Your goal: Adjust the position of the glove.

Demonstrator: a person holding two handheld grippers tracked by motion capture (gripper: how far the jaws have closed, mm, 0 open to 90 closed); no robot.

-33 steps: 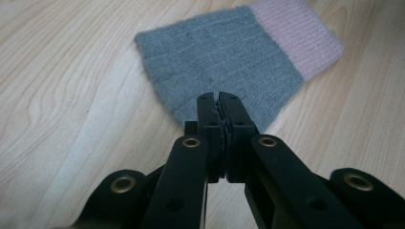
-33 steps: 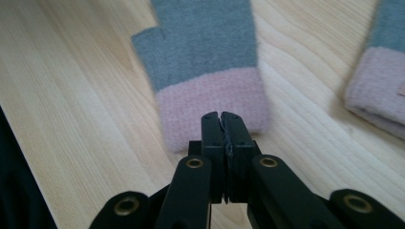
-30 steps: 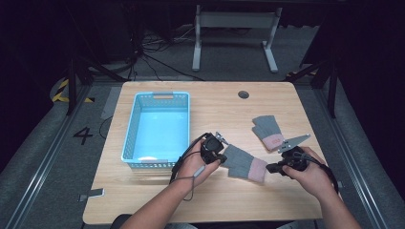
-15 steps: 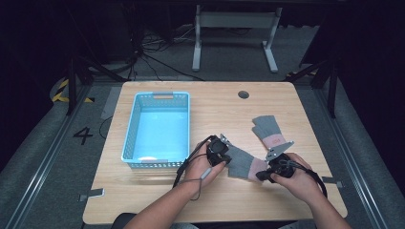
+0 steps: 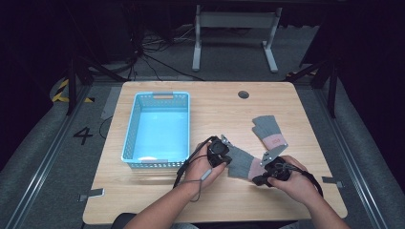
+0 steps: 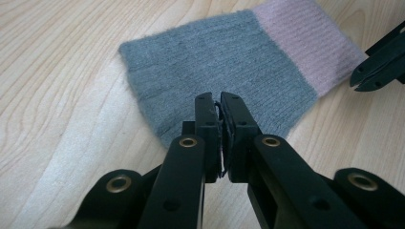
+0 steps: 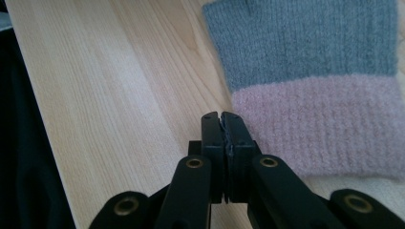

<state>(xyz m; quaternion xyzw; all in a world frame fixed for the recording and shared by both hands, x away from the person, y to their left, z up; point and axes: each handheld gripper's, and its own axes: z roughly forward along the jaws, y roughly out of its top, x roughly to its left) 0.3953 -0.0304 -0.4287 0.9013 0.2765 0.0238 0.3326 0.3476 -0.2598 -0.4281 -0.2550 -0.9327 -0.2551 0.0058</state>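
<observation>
1. I see the left gripper [image 5: 228, 153] at the near middle of the light wooden table [image 5: 215, 109], held in the person's left hand [image 5: 203, 167]. Its two black jaws stand pressed together, pad against pad, with nothing between them.

2. Directly ahead of the left jaws lies the flat grey knitted glove with a pink ribbed cuff [image 6: 229, 81]. In the left gripper view the jaw tips sit over the near edge of its grey part. I cannot tell whether the tips touch the knit.

3. I see the right gripper [image 5: 260, 180] just beside the pink cuff end of the same glove, held in the person's right hand [image 5: 298, 183]. Its jaws are likewise closed tight on each other, gripping nothing.

4. In the right gripper view the glove [image 7: 315, 86] lies ahead and to the right of the jaws, its pink cuff nearest the tips and the grey part beyond. The tips rest over bare wood [image 7: 119, 95] at the left edge of the cuff; contact with the cuff cannot be confirmed.

5. In the left gripper view the tips of the right gripper [image 6: 377, 71] show to the right of the left jaws, close to the pink cuff edge.

6. The glove thus lies flat between the two grippers, grey end toward the left jaws, cuff toward the right jaws.

7. A second grey glove with a pink cuff [image 5: 269, 132] lies beyond the right jaws, apart from the first.

8. A light blue perforated plastic basket [image 5: 138, 119] stands beyond and to the left of the left jaws.
</observation>
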